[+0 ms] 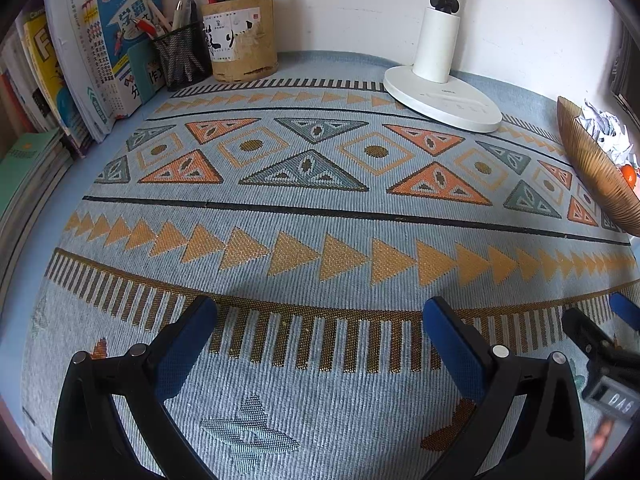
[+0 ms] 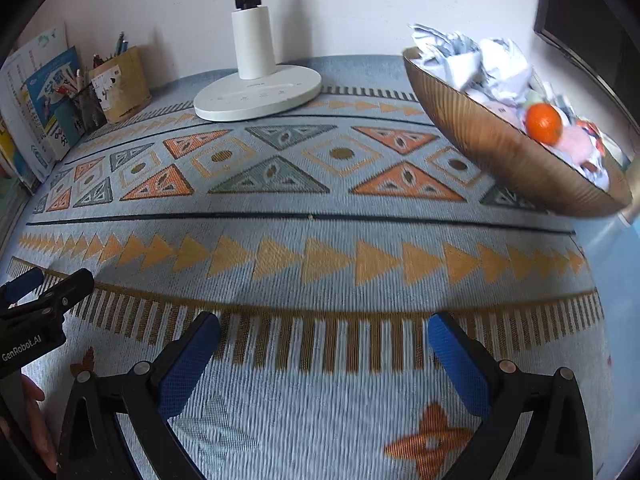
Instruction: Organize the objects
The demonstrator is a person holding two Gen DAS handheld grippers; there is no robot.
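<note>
My left gripper [image 1: 320, 320] hangs open over the patterned blue cloth [image 1: 320, 224], nothing between its blue pads. My right gripper [image 2: 324, 336] is open too, low over the same cloth [image 2: 320, 224], and it shows at the right edge of the left wrist view as a black body [image 1: 600, 352]. The left gripper's body [image 2: 40, 308] appears at the left edge of the right wrist view. A ribbed brown bowl [image 2: 500, 148] at the right holds crumpled paper [image 2: 480, 64] and an orange fruit [image 2: 543, 123]. The bowl [image 1: 596, 168] also sits at the right of the left view.
A white desk lamp [image 1: 440, 96] stands at the back by the wall. A bamboo pen holder [image 1: 244, 40] and a black mesh pen cup [image 1: 182, 58] stand at the back left. Books [image 1: 80, 72] lean along the left side. A person's hand [image 2: 36, 432] shows at lower left.
</note>
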